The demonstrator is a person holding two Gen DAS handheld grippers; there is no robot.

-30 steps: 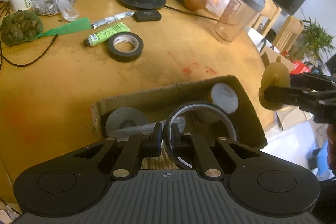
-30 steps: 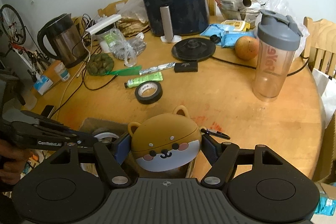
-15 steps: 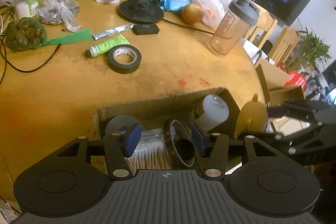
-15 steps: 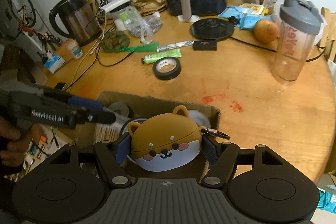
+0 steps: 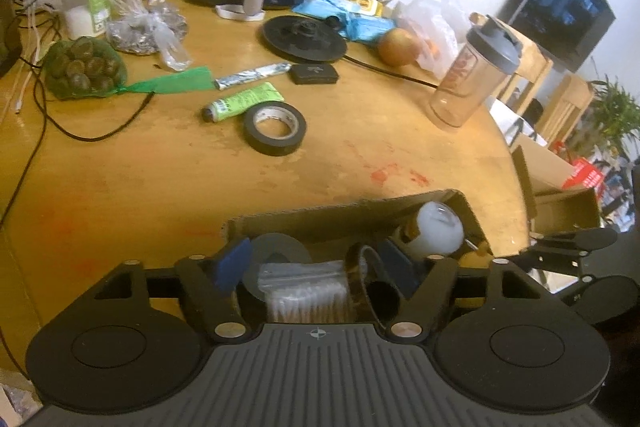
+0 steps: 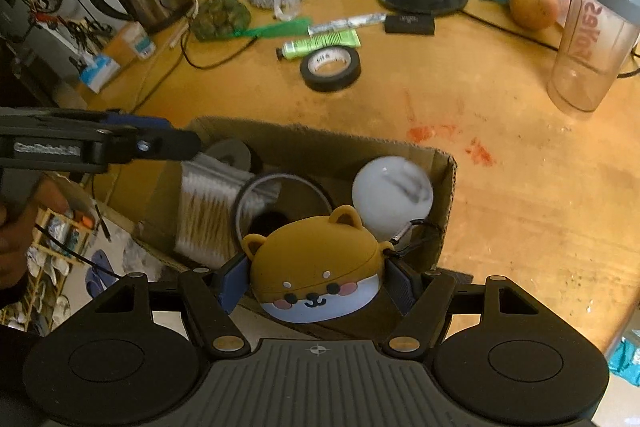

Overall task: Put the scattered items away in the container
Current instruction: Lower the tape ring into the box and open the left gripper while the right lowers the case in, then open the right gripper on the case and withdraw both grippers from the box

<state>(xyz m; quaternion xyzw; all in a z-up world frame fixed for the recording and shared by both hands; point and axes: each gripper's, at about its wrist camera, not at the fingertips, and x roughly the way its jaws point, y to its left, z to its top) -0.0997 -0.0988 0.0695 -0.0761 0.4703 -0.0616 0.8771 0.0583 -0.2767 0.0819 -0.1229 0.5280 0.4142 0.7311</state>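
Up front in the left wrist view, the left gripper [image 5: 316, 267] hangs over the cardboard box [image 5: 344, 213] with its jaws opening and holding nothing; a clear tape ring [image 5: 362, 281] stands on edge between them, untouched. Cotton swabs [image 5: 306, 297], a grey roll [image 5: 280, 247] and a white-capped bottle [image 5: 438, 229] lie inside the box. A black tape roll [image 5: 275, 129] and a green tube [image 5: 240, 103] lie on the table [image 5: 160, 179], well apart from the box.

From the right wrist view, the right gripper [image 6: 316, 285] is clamped on a dog-faced case [image 6: 318, 269], both pads pressing its sides, above the near edge of the box [image 6: 446, 187].
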